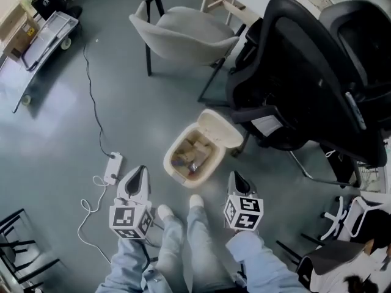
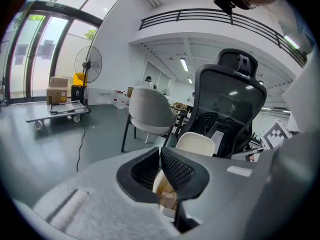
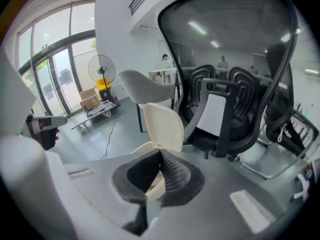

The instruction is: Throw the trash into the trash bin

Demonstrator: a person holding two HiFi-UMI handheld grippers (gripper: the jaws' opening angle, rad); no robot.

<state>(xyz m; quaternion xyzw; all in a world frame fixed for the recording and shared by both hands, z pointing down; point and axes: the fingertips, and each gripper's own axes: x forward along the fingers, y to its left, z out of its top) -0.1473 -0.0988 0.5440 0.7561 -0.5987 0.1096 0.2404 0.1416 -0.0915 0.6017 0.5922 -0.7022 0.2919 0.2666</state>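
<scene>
The cream trash bin [image 1: 173, 163] stands on the grey floor with its lid [image 1: 220, 129] flipped up; inside it lies trash [image 1: 192, 157] of brown scraps and wrappers. My left gripper [image 1: 141, 170] hovers to the bin's lower left, and the right gripper [image 1: 234, 176] to its lower right. Both are shut, fingertips touching, with nothing between them. In the left gripper view the bin's lid [image 2: 196, 144] and some of the trash [image 2: 168, 199] show past the left gripper [image 2: 160, 151]. The right gripper view has the lid [image 3: 163, 125] rising just behind the right gripper [image 3: 160, 154].
A grey shell chair [image 1: 183, 32] stands beyond the bin, with black office chairs [image 1: 305, 72] close on its right. A power strip with a white cable [image 1: 113, 166] lies left of the left gripper. The person's shoes [image 1: 180, 207] are near the bin. A flat cart [image 1: 52, 29] is far left.
</scene>
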